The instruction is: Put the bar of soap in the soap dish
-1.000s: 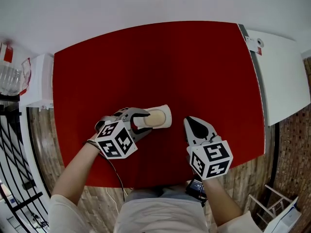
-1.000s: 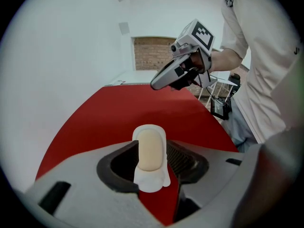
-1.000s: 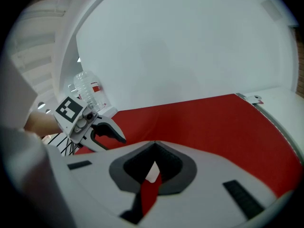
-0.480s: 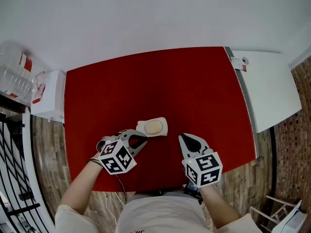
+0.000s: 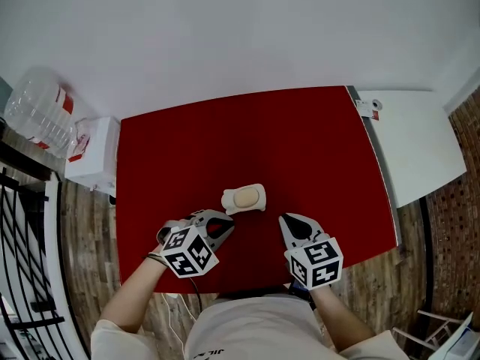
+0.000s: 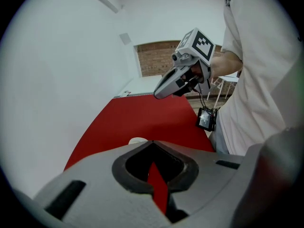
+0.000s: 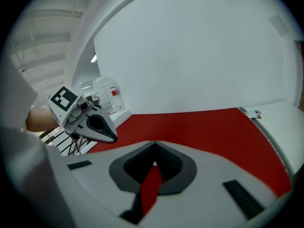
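left tongs [image 5: 229, 226]: just closed, empty | right tongs [image 5: 284, 220]: closed, empty

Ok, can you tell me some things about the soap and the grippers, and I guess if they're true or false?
1. The soap lies in the soap dish. True.
2. The left gripper is holding the soap. False: its jaws have just closed on nothing, and the soap sits in the dish.
3. The table is red. True.
4. The right gripper is wide open. False: it is shut and empty.
5. The big water bottle stands on the red table. False: it is off the table, past its left edge.
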`<state>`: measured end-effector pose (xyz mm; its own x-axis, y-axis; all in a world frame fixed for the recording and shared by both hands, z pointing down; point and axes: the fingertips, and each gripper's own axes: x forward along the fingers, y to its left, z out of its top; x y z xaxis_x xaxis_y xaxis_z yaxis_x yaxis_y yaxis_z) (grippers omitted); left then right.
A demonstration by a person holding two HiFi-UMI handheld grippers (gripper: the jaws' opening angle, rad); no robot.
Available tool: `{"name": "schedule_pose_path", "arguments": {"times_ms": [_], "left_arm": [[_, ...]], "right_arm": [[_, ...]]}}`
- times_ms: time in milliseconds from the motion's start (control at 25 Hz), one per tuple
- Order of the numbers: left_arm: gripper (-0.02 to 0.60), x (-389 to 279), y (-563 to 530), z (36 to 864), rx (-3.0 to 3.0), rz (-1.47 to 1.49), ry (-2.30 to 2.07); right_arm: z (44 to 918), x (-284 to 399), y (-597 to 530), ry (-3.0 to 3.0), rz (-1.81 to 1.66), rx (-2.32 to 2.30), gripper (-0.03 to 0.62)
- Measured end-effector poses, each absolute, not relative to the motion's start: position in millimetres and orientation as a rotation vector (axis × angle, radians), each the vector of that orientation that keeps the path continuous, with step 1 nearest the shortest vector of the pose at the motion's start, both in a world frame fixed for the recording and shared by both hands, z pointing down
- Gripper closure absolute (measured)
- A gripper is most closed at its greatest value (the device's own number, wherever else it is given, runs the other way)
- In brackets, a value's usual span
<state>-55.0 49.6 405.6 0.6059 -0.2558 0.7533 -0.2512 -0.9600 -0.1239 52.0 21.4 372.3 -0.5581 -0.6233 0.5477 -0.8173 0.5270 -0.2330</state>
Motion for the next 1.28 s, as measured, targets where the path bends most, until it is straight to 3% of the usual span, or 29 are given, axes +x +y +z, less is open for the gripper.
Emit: {"name": "schedule_pose_path", "arguments": {"times_ms": [200, 640, 920, 1280], "left_arm": [[0.574, -58.7, 57.2, 399.7, -2.848, -1.333, 0.545], [0.574, -80.5, 76.0, 375.9, -3.055, -0.877, 1.707], [0.574, -85.0, 96.8, 378.7, -2.96, -0.819, 2.012], [0.574, -91.8, 89.0, 375.0, -2.902, -0.817, 2.064]], "right_arm": [[366.8, 46.5, 30.2, -2.377, 0.66, 1.165, 0.591], [362.0, 34.1, 55.6, -2.38, 0.664, 1.094, 0.591], [357.3, 18.9, 65.8, -2.383, 0.67, 1.102, 0.591], [353.0, 26.4, 63.6, -2.393, 0.672, 1.122, 0.591]]}}
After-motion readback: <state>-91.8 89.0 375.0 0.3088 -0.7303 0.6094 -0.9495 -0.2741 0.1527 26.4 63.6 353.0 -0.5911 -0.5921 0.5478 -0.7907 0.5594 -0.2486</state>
